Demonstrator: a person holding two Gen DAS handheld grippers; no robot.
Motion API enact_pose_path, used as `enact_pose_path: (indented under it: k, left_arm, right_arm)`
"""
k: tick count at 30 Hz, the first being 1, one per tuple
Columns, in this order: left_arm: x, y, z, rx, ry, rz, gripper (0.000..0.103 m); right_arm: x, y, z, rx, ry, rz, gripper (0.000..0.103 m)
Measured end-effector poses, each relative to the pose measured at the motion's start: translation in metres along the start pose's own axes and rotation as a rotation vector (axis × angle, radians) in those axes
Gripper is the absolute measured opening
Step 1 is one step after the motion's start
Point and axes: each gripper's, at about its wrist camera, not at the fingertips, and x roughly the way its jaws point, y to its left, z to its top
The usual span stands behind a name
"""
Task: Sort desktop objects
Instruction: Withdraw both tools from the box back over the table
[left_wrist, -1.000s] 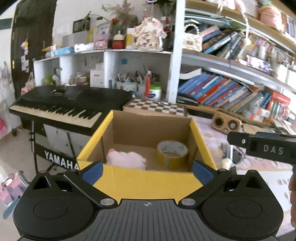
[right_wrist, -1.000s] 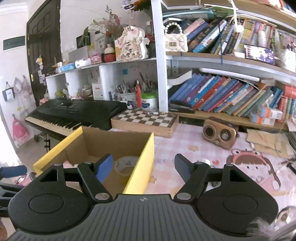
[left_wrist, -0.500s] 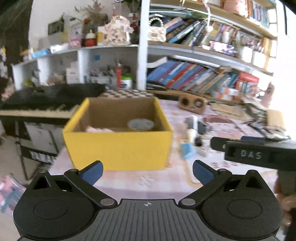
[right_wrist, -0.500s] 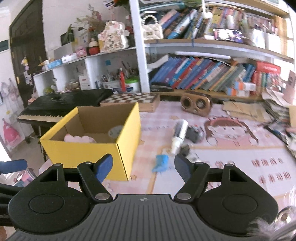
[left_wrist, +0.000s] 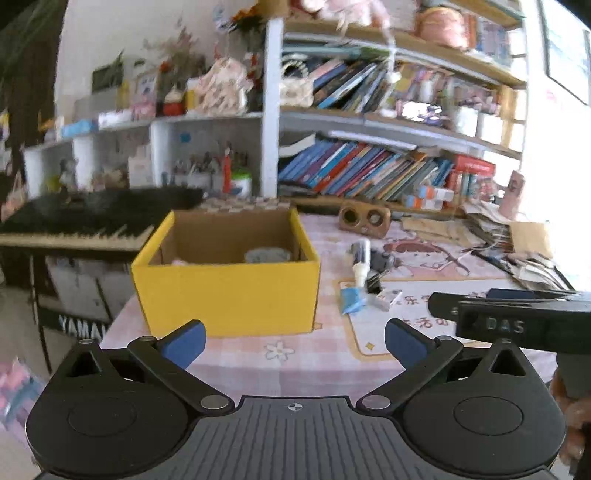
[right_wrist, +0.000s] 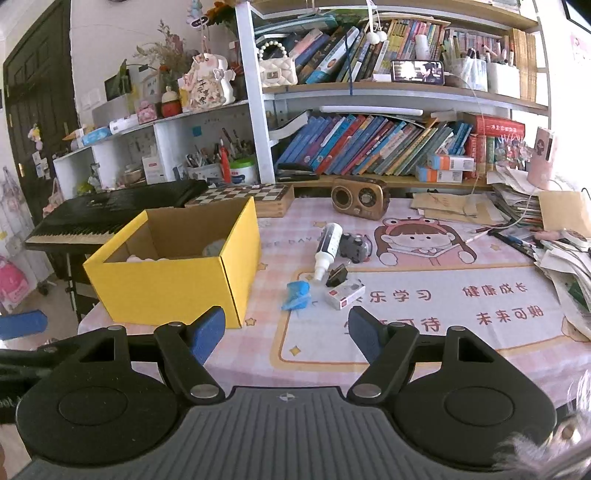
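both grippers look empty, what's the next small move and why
Probably ease the right gripper forward and down toward the blue item, the loose piece nearest its open jaws. Neither it nor the left gripper holds anything, and several items still lie on the mat beside the yellow box.

Left black two-finger gripper with blue pads (left_wrist: 293, 341): lower centre, jaws apart, empty. Right black two-finger gripper with blue pads (right_wrist: 287, 332): lower centre, jaws apart, empty.

Table with pink checked cloth (right_wrist: 424, 354) carries yellow box (right_wrist: 166, 291), white bottle (right_wrist: 327, 248), blue scrap (right_wrist: 296, 294), small white carton (right_wrist: 345, 294), chessboard (right_wrist: 251, 195), radio (right_wrist: 360, 198).
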Motion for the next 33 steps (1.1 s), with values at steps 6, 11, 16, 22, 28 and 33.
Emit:
enact_pose_path:
  k: [6, 11, 16, 22, 28, 33]
  left_arm:
    - [-0.007, -0.003, -0.002, -0.004, -0.008, -0.099, 0.103]
    - [-0.007, 0.001, -0.006, -0.046, -0.001, -0.165, 0.103]
    - [-0.002, 0.012, -0.009, -0.137, 0.016, -0.176, 0.103]
    - [0.003, 0.013, -0.010, -0.157, 0.007, -0.155, 0.103]
    - [0.015, 0.011, -0.010, -0.137, -0.027, -0.189, 0.103]
    - [0.022, 0.013, -0.018, -0.181, 0.019, -0.162, 0.103]
  right_arm:
    - [-0.008, 0.001, -0.004, -0.006, -0.011, 0.003, 0.072]
    - [-0.014, 0.001, -0.006, -0.007, -0.016, 0.003, 0.072]
    - [-0.021, 0.001, -0.008, -0.002, -0.021, -0.005, 0.073]
    - [-0.020, 0.003, -0.015, -0.035, -0.030, -0.044, 0.079]
    - [-0.011, 0.007, -0.017, -0.073, -0.062, -0.118, 0.087]
    - [-0.015, 0.007, -0.024, -0.060, -0.060, -0.153, 0.091]
